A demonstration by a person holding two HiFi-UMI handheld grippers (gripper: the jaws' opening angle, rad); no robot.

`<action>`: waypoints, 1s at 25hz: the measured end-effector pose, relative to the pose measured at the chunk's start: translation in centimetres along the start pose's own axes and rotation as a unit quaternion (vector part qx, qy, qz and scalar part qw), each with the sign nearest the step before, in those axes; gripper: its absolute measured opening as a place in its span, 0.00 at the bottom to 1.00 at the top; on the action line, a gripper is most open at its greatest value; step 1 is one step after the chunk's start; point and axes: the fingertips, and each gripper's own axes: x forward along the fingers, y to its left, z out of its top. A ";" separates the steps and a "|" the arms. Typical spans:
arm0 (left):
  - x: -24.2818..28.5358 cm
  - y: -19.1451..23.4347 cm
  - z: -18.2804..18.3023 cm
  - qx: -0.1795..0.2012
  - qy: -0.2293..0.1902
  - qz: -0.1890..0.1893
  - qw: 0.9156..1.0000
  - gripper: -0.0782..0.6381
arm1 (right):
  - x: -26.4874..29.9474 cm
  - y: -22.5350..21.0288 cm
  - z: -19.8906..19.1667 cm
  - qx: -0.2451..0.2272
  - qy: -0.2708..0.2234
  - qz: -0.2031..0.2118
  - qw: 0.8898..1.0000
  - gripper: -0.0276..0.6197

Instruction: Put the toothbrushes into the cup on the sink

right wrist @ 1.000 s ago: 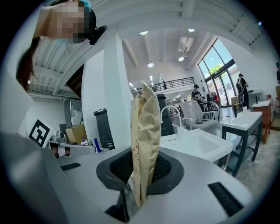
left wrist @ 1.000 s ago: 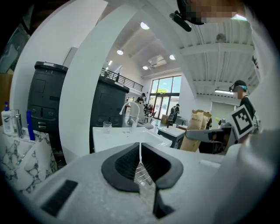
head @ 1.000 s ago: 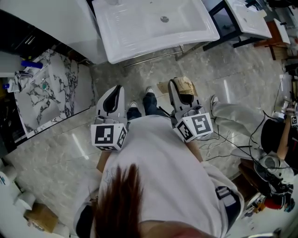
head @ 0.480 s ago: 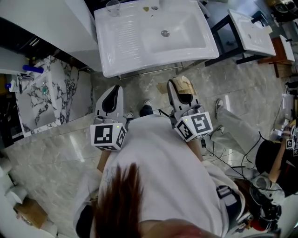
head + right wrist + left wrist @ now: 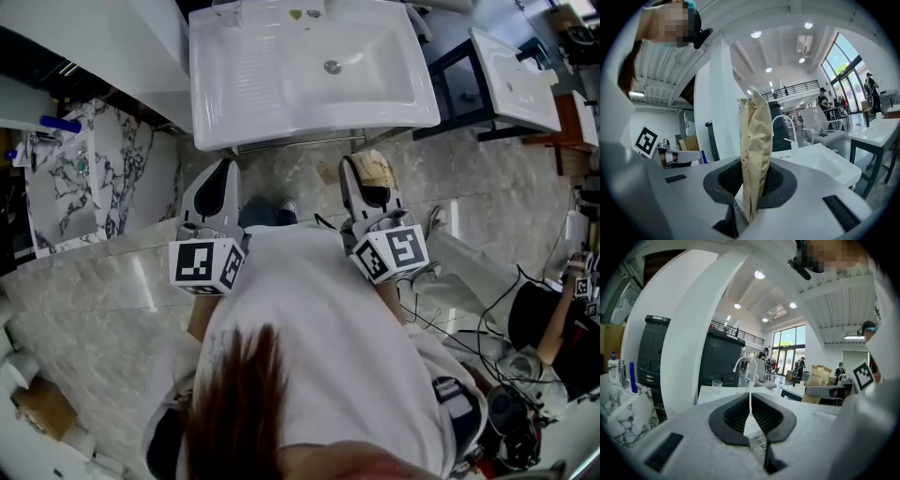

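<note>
Head view, looking steeply down: a person stands on a marbled floor (image 5: 112, 300) facing a white sink (image 5: 211, 112). A small clear cup (image 5: 228, 9) stands on the sink's back left corner, well apart from both grippers. The left gripper (image 5: 223, 169) and the right gripper (image 5: 364, 178) are held side by side just short of the sink's front edge. A tan paper packet (image 5: 378, 167) stands in the right one. No loose toothbrushes show, so they are probably inside that packet. Left gripper view: the black ribbed pads are pressed nearly together, with only a thin white line between them. It cannot be told whether that line is a slim object or the sink seen through the slit. The cup and a white faucet (image 5: 746, 363) lie ahead. Right gripper view: the jaws are clamped on the packet's lower part, pads on its flat faces, and the packet stands upright. The packet looks light, thin and easily creased, so gentle pressure low on the flat sides suits it. A toothbrush inside would be stiff and slim. The cup looks light, fragile and easy to tip.
</note>
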 end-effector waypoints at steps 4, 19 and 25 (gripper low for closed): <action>0.4 0.8 0.2 0.001 0.000 0.009 1.000 0.14 | 0.6 -0.2 -0.5 0.002 0.011 0.004 1.000 0.13; 8.6 7.2 2.3 -0.009 0.006 -0.005 1.000 0.14 | 10.2 -1.5 1.9 -0.005 0.028 -0.004 1.000 0.13; 12.5 11.0 4.1 -0.007 0.003 -0.014 1.000 0.14 | 15.8 -2.0 3.9 -0.008 0.020 -0.010 1.000 0.13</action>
